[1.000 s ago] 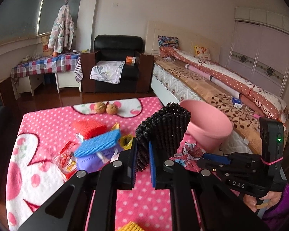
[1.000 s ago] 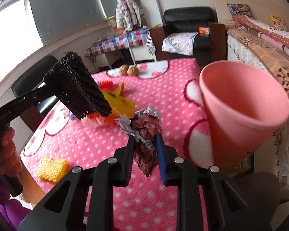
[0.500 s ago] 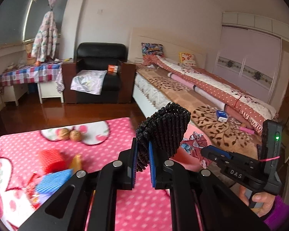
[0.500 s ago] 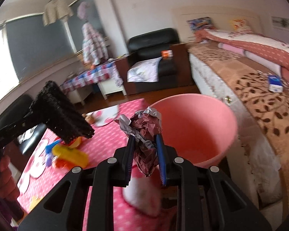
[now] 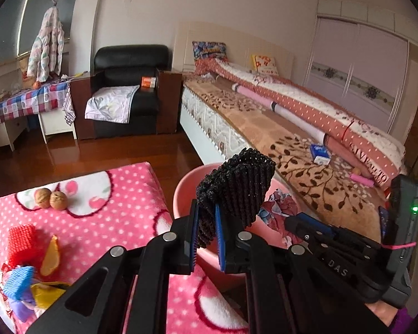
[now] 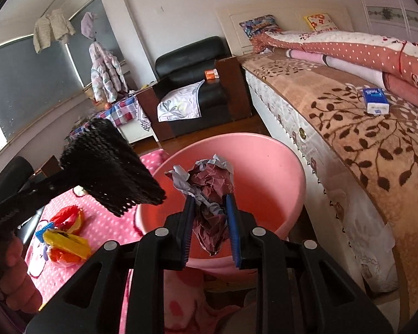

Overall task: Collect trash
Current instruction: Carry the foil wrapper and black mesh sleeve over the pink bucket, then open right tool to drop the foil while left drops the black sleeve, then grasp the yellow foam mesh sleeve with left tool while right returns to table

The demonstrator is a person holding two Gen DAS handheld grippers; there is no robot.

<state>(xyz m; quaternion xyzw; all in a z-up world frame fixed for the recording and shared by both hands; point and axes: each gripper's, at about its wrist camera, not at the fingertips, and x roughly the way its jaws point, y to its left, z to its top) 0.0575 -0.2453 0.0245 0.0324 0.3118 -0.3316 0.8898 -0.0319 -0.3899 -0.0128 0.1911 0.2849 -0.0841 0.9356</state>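
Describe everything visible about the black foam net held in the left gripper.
The black net is a soft, ribbed mesh foam sleeve, flattened and folded. The left gripper has its jaws shut on the lower end; the rest stands up, leaning right. It hangs in the air by the near rim of the pink bucket, touching nothing else, left of the crumpled wrapper.

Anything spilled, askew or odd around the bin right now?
Nothing spilled. Pink bin stands upright; left gripper holds black foam net, right gripper holds crumpled wrapper above it. Wrapper pile remains on the table.
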